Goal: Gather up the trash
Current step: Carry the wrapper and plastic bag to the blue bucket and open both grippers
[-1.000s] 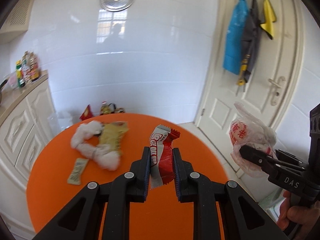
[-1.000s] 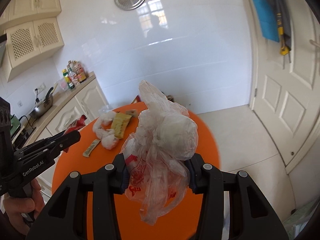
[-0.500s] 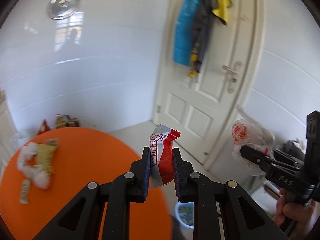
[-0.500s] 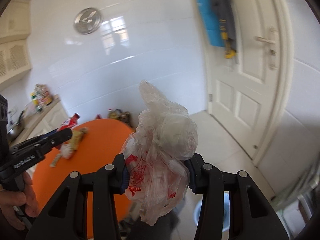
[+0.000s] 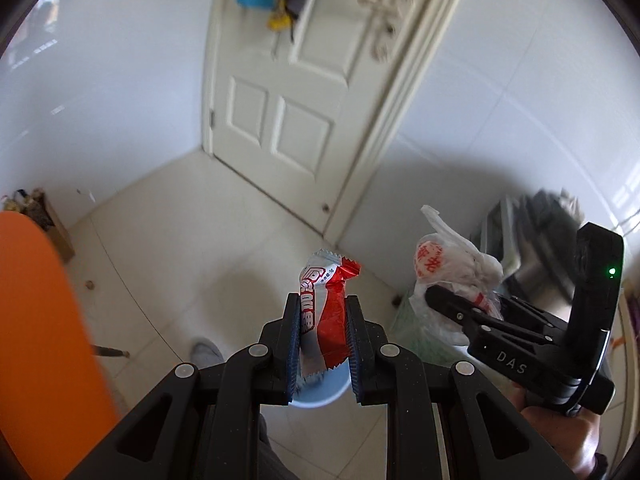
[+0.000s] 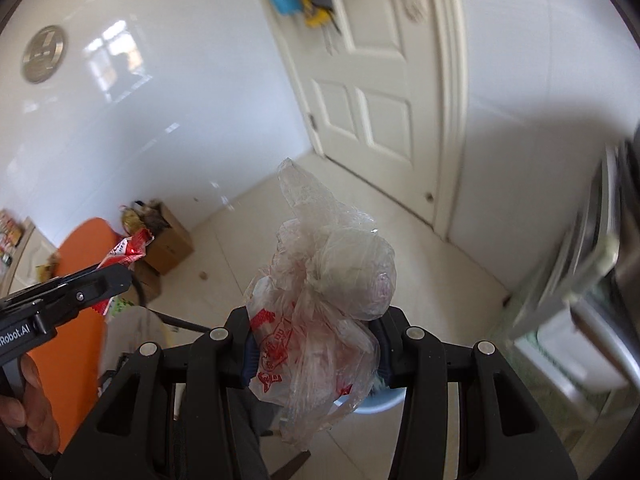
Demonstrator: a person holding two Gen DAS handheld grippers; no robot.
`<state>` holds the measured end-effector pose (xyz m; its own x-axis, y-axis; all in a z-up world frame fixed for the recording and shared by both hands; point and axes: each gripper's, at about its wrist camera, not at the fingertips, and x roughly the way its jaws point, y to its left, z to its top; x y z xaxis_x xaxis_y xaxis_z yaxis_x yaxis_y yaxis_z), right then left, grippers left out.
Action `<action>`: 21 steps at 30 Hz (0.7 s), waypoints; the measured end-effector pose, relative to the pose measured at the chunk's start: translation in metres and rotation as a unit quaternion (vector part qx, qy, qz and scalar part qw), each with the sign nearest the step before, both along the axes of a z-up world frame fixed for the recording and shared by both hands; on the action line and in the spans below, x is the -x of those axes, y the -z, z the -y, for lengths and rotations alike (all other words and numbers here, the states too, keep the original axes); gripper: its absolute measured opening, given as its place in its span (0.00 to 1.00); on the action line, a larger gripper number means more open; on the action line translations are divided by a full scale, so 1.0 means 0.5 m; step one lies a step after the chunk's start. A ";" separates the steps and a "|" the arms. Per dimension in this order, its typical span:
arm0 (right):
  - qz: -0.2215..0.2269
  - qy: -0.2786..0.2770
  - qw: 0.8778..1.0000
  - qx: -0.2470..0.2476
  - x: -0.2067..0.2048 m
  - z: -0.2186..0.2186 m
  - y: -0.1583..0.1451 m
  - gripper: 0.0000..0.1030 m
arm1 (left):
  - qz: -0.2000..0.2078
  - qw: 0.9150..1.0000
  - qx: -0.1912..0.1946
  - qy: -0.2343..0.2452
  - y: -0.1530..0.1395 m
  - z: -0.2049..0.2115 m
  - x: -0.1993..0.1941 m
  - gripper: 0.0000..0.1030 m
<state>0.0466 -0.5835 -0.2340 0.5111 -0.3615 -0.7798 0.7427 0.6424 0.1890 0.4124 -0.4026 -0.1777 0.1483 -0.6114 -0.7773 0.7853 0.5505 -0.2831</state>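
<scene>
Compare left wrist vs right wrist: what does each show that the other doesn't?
Left wrist only: the right tongs side-on, clamped on the plastic bag.

Right wrist only: the round metal wall disc, the cardboard box on the floor, and the left tongs side-on with the red-and-white wrapper.

Both: the white door, the orange table, and a pale blue bin low behind each load.

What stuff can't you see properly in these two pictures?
- Blue bin, left wrist view: mostly hidden behind the left gripper and its wrapper; contents unseen.
- Same bin, right wrist view: only a rim shows below the plastic bag in the right gripper.
- Door handle, left wrist view: blurred.
- Grey things at the right edge, right wrist view: blurred and cut off.
</scene>
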 end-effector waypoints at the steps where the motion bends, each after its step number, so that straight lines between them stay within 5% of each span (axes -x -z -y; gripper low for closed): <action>1: -0.004 0.004 1.000 -0.011 0.006 0.013 0.019 0.44 | -0.009 1.000 -0.009 0.006 0.013 0.020 -0.009 0.16; 16: -0.069 0.013 0.992 -0.108 -0.018 0.116 0.232 0.46 | -0.115 0.985 -0.115 0.049 0.214 0.310 -0.173 0.19; 18: -0.076 0.012 0.991 -0.111 -0.026 0.127 0.252 0.49 | -0.119 0.983 -0.127 0.055 0.243 0.343 -0.178 0.27; 20: -0.083 0.013 0.990 -0.116 -0.030 0.135 0.267 0.56 | -0.119 0.982 -0.135 0.050 0.264 0.375 -0.194 0.57; 21: -0.084 0.015 0.989 -0.118 -0.030 0.140 0.273 0.65 | -0.117 0.983 -0.137 0.045 0.271 0.385 -0.198 0.62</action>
<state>0.0619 -0.6537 -0.3704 0.3588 -0.1730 -0.9173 0.7944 0.5725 0.2027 0.5115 -0.5949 -0.3130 -0.0988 -0.3766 -0.9211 0.7656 0.5625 -0.3122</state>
